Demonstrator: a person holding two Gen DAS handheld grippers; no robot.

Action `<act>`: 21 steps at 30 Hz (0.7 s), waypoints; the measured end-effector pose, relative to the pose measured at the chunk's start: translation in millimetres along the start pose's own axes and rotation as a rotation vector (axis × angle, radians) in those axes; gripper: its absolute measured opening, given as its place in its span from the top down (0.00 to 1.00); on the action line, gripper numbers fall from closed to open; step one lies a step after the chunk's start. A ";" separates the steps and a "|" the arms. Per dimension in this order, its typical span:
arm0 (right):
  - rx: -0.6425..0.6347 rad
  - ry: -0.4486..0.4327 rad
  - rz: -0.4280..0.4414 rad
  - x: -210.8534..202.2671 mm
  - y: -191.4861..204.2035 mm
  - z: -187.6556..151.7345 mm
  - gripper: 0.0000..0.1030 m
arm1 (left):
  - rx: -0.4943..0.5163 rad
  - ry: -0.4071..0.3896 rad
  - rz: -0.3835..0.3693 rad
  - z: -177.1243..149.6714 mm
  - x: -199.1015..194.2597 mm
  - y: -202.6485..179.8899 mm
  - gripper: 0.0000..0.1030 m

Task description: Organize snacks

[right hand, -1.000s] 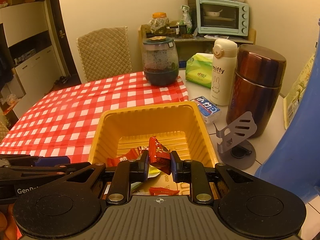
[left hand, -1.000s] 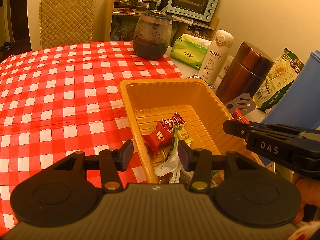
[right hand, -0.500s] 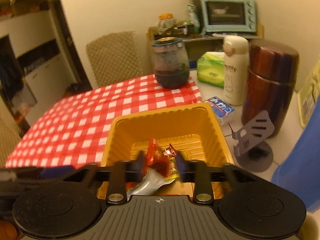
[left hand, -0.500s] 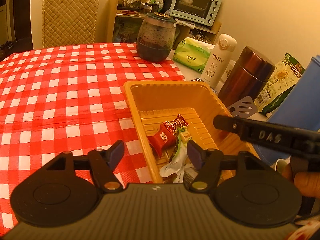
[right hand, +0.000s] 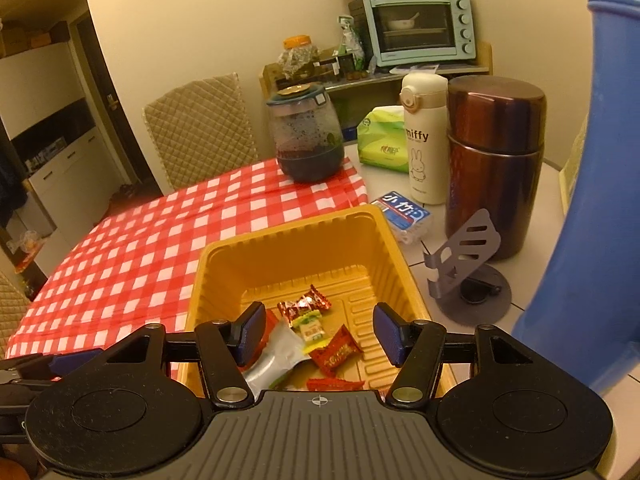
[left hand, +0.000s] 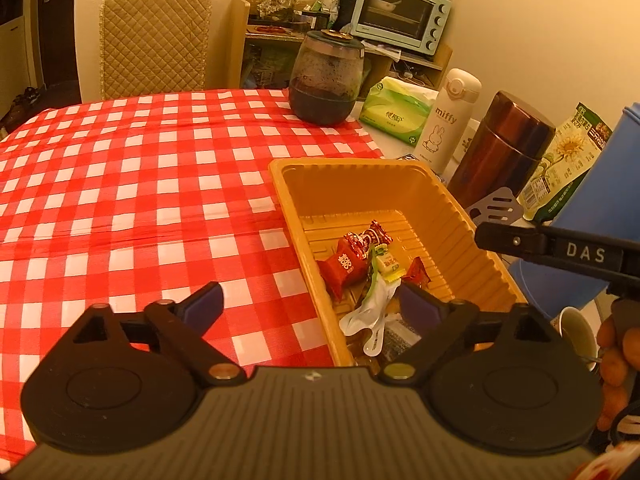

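Both jaws have just been opening: the right gripper [right hand: 319, 334] is spread empty above the orange plastic tray [right hand: 280, 240], its red-wrapped candy [right hand: 335, 353] released inside; the left gripper [left hand: 308, 300], at nine o'clock, is likewise released.

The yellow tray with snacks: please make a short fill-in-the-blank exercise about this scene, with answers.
1. The snacks lie inside the yellow ____.
2. The tablecloth has red and ____ checks.
3. The white bottle carries the word ____.
4. The right gripper, whose jaws have just been opening, holds ____.

Missing words: tray; white; miffy; nothing
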State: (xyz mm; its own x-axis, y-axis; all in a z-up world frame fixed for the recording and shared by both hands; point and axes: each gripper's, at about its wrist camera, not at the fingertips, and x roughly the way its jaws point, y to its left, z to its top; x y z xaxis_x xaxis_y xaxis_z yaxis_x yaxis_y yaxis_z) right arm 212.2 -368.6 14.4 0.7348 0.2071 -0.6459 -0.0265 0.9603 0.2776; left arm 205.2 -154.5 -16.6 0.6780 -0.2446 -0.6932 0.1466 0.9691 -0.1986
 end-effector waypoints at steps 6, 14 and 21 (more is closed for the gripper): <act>0.005 0.007 -0.009 -17.0 5.1 -7.0 0.27 | 0.004 -0.003 0.018 -2.2 -16.6 -0.9 0.01; -0.030 -0.006 -0.025 -47.4 18.1 -13.7 0.08 | 0.001 -0.006 0.031 -9.8 -44.0 0.8 0.00; -0.044 0.001 -0.014 -79.4 33.8 -23.6 0.05 | -0.027 -0.048 0.055 -23.8 -82.6 8.0 0.00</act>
State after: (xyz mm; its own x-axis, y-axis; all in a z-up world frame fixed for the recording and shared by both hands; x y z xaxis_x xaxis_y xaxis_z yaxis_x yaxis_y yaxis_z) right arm 136.9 -348.2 58.3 0.7346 0.1936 -0.6503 -0.0459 0.9704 0.2371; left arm 133.2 -127.3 22.6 0.7182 -0.1885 -0.6698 0.0891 0.9796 -0.1801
